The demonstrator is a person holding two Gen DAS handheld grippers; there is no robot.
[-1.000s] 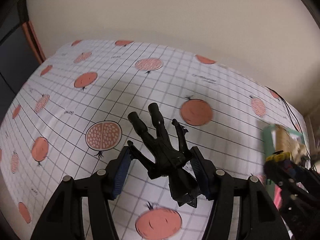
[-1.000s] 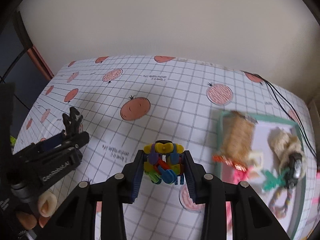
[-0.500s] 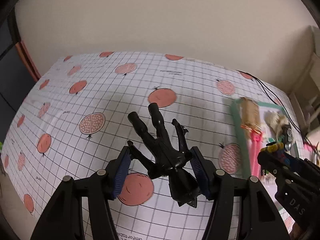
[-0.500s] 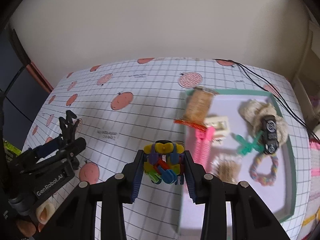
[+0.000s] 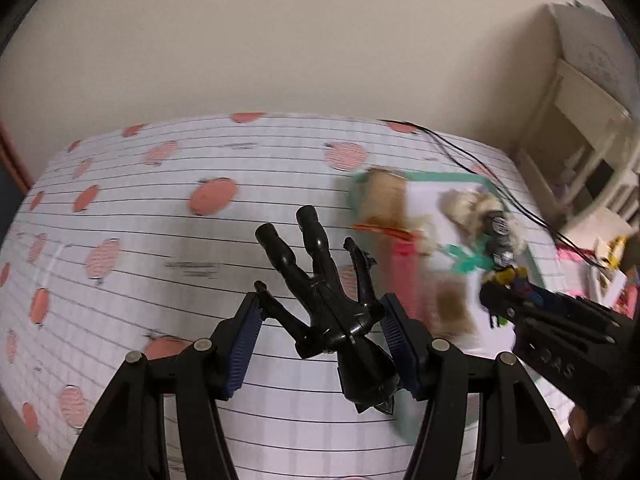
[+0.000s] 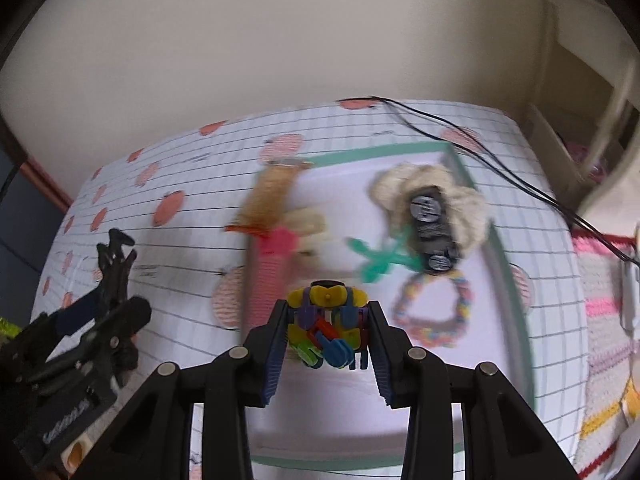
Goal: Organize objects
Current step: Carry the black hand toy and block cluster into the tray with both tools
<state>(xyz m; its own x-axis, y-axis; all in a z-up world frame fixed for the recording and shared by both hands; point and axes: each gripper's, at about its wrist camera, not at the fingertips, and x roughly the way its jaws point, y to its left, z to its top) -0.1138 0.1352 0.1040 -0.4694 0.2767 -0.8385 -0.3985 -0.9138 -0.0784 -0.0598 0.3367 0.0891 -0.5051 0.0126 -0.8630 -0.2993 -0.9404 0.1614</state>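
Step in hand, as I read it: carry phase. Both tools are loaded and heading for the green-rimmed tray (image 6: 492,240), nothing released yet.

Left gripper (image 5: 320,344): clamped on the black action figure (image 5: 320,300), blue pads on its torso, legs sticking out toward 12 o'clock, head end toward 6. In the left wrist view the figure hangs over the pomegranate-print tablecloth (image 5: 160,220), w/ the tray's near edge just beside it at 3 o'clock. Not over the tray yet.

Right gripper (image 6: 326,336): closed on the multicolour plastic-link ball (image 6: 326,328), pads on both sides. In the right wrist view it sits above the tray's white floor, lower-middle area. Tray already holds a pink comb-like piece (image 6: 272,272) at 10 o'clock of the ball, a green cross-shaped toy (image 6: 380,258) at 1, a black toy car (image 6: 430,232) lying on a cream rope bundle (image 6: 400,188), and a pastel rope ring (image 6: 430,312) at 3. Frames are blurred, so finer IDs can't be told.

Next move, my guess: right lowers the ball onto the bare patch at approx 6 o'clock of the tray & lets go, clear of the ring. Left needs to shift further toward 3 o'clock first, then drop the figure w/o crowding the right tool.
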